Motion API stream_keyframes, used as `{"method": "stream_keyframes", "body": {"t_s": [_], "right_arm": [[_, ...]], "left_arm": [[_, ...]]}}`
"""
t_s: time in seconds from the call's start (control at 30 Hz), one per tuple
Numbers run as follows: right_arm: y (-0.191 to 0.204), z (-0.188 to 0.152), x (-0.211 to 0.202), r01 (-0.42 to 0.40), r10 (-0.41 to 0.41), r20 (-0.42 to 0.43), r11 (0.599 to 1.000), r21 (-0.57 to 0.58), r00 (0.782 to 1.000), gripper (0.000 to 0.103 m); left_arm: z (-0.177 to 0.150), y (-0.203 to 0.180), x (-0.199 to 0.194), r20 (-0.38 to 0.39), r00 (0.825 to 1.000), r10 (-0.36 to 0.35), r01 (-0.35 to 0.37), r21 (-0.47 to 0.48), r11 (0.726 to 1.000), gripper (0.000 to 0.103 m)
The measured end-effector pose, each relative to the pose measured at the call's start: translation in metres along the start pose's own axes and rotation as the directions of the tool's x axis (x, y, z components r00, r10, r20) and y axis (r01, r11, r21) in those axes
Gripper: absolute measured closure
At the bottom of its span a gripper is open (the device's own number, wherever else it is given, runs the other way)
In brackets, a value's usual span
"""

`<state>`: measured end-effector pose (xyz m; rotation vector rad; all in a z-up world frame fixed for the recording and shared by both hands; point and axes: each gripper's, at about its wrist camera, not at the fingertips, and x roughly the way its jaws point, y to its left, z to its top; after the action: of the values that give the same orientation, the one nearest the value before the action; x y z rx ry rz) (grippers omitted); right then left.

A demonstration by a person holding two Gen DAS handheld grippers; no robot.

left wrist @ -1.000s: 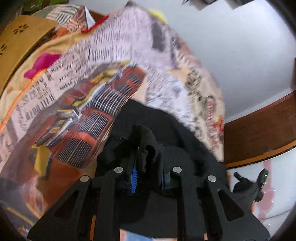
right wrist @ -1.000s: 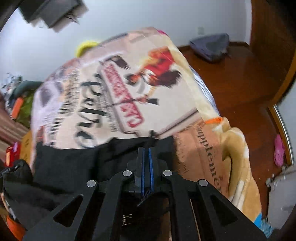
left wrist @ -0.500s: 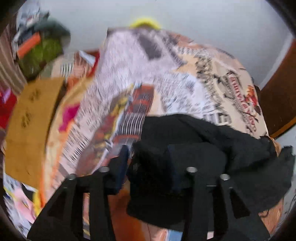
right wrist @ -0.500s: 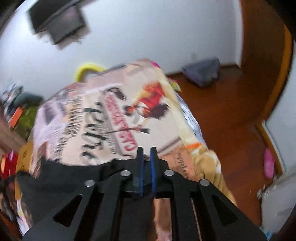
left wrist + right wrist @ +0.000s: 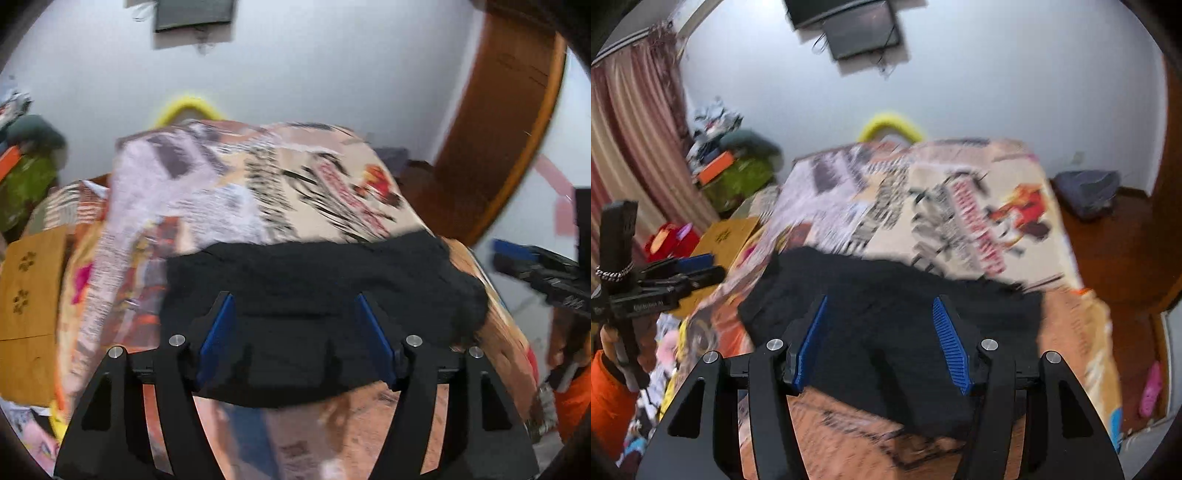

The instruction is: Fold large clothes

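Note:
A black garment (image 5: 314,280) lies in a folded heap on the bed's printed blanket (image 5: 258,192), near its front end. My left gripper (image 5: 295,325) hangs above the garment, its jaws opening, with nothing pressed between the blue pads (image 5: 218,336). In the right wrist view the same black garment (image 5: 886,314) spreads below my right gripper (image 5: 881,332), whose jaws are also opening and hold nothing. Each gripper shows in the other's view: the right gripper (image 5: 517,258) at the right edge, the left gripper (image 5: 698,267) at the left edge.
A wooden board (image 5: 29,314) leans at the bed's left side. Clutter and a green pile (image 5: 738,177) sit by the curtain. A dark cushion (image 5: 1086,188) and pink slippers (image 5: 1150,384) lie on the wooden floor at right. A screen (image 5: 849,26) hangs on the wall.
Both grippers let go of the black garment, opened, and pulled up and back from it. The garment now lies loose on the blanket, and more of the room is in view.

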<state>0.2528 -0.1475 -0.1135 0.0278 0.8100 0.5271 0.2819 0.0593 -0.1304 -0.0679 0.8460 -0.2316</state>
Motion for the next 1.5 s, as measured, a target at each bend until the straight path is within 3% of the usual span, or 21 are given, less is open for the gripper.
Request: {"method": "stream_keyframes", "body": {"t_s": [0.13,0.23,0.47,0.57,0.73,1.0,1.13,1.23,1.3,1.37,1.47,1.5], "right_arm": [[0.006,-0.018,0.034,0.022,-0.025,-0.075,0.999,-0.045,0.997,0.049],[-0.002,-0.018,0.049,0.055,-0.058,-0.077,0.998,-0.038,0.995,0.049],[-0.04,-0.013,0.105,0.085,-0.075,-0.185,0.995,0.044,0.98,0.049],[-0.043,-0.019,0.115,0.086,-0.077,-0.205,0.996,0.037,0.976,0.049],[-0.041,-0.019,0.112,0.085,-0.075,-0.206,0.996,0.038,0.976,0.047],[-0.04,-0.013,0.091,0.071,-0.054,-0.196,0.994,0.081,0.979,0.046],[-0.031,-0.011,0.072,0.052,-0.041,-0.162,0.997,0.064,0.986,0.046],[-0.021,-0.009,0.059,0.055,-0.05,-0.124,0.998,0.032,0.991,0.046],[-0.014,-0.007,0.052,0.058,-0.057,-0.097,0.998,0.008,0.994,0.046],[-0.006,-0.007,0.047,0.061,-0.062,-0.076,0.998,-0.017,0.995,0.046],[0.004,-0.008,0.048,0.065,-0.068,-0.07,0.997,-0.05,0.995,0.046],[0.007,-0.009,0.05,0.062,-0.067,-0.074,0.996,-0.059,0.995,0.046]], "left_arm": [[-0.019,-0.029,0.026,-0.012,1.0,0.005,-0.004,0.049,0.999,0.037],[-0.023,-0.037,0.063,-0.052,0.998,0.038,-0.035,0.055,0.998,0.046],[-0.014,-0.016,0.132,-0.117,0.992,0.043,-0.048,-0.039,0.998,0.047],[-0.016,-0.015,0.148,-0.11,0.991,0.083,-0.085,-0.021,0.996,0.046],[-0.021,-0.022,0.147,-0.084,0.99,0.118,-0.116,0.022,0.993,0.046],[-0.026,-0.008,0.119,-0.088,0.99,0.112,-0.117,-0.049,0.992,0.046],[-0.037,0.015,0.089,-0.059,0.995,0.074,-0.083,-0.162,0.983,0.046],[-0.048,0.039,0.067,-0.039,0.996,0.081,-0.089,-0.256,0.963,0.046],[-0.059,0.055,0.056,-0.031,0.989,0.145,-0.147,-0.305,0.941,0.046],[-0.077,0.079,0.048,-0.038,0.983,0.18,-0.18,-0.395,0.901,0.043],[-0.099,0.111,0.05,-0.069,0.991,0.111,-0.131,-0.529,0.839,0.043],[-0.11,0.121,0.053,-0.083,0.994,0.072,-0.107,-0.583,0.806,0.043]]}}
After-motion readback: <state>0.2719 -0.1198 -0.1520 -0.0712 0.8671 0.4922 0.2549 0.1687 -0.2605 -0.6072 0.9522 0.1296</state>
